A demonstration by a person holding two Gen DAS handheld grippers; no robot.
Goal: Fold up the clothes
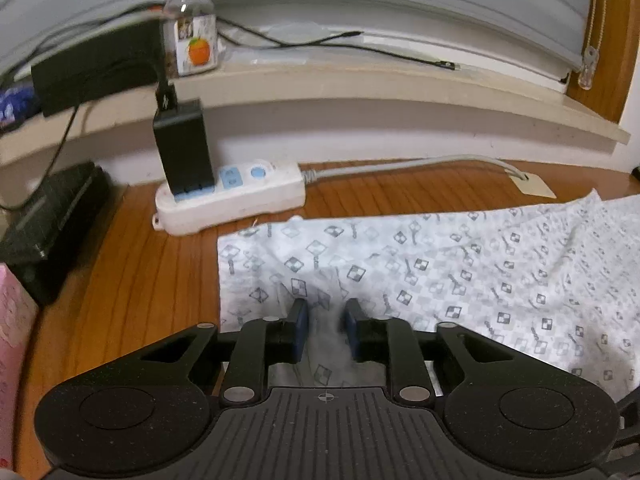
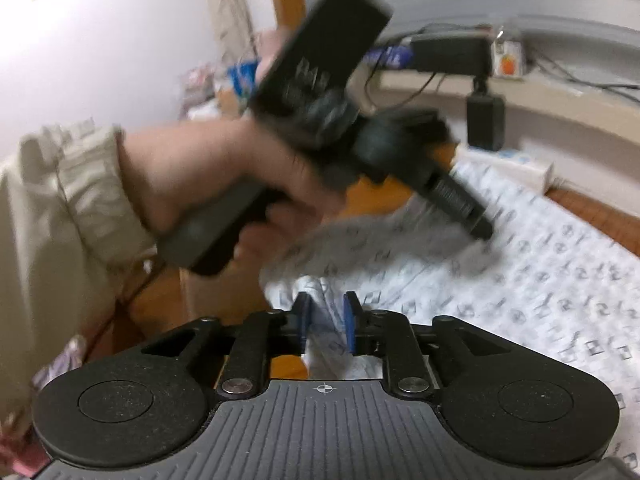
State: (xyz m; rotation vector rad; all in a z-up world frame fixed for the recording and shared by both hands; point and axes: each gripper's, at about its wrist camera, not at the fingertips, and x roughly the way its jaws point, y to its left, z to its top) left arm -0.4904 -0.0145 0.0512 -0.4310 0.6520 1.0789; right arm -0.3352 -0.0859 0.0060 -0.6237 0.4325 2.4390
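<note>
The white cotton garment printed with small grey checker diamonds lies spread over the brown wooden surface, its near edge lifted. The left tongs are closed on a gathered ridge of that cloth, which shows bunched between the blue pads. The right tongs pinch another raised strip of the same fabric, seen running down between their fingers. In the right wrist view the person's hand holds the left device over the cloth, and a lifted flap blurs beneath it.

The risks, as I judge them, are two. Each pair of tongs holds only a narrow pinch, so thin fabric could slide free if the two ends are drawn at uneven speed or height — leaving a crooked, wrinkled fold. And the white power strip with its black adapter sits just beside the garment's far corner — a wide sweep of cloth could snag it or its grey cable.
</note>
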